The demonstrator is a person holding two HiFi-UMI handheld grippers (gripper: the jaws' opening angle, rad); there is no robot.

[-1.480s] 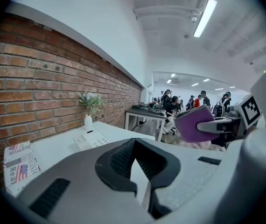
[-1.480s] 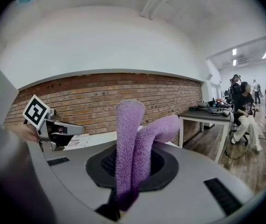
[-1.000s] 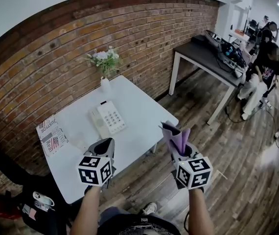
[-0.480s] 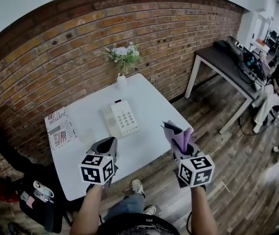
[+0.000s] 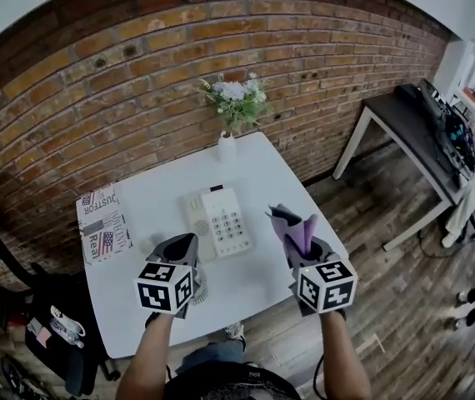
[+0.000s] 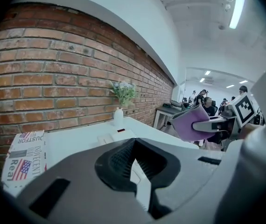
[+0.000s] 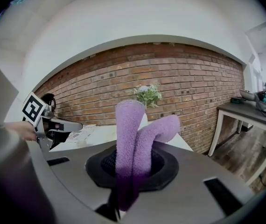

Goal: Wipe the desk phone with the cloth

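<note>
A white desk phone (image 5: 221,221) lies in the middle of the white table (image 5: 146,198); its handset is on the left and its keypad on the right. My left gripper (image 5: 185,242) hovers over the table's front part, just left of the phone, shut with nothing in it. My right gripper (image 5: 298,242) is at the phone's right, shut on a folded purple cloth (image 5: 297,230) that sticks up from its jaws. The cloth (image 7: 132,133) fills the middle of the right gripper view. In the left gripper view the phone (image 6: 115,135) shows beyond the jaws, with the cloth (image 6: 192,122) at the right.
A white vase of flowers (image 5: 231,111) stands at the table's far edge against the brick wall. A newspaper (image 5: 102,222) lies at the table's left side. A dark table (image 5: 408,132) stands at the right, and a black chair with bags (image 5: 50,327) at the left.
The table and phone have come nearer and more central in the head view. Both grippers now hang over the table's front part; the cloth stays gripped in the right one.
</note>
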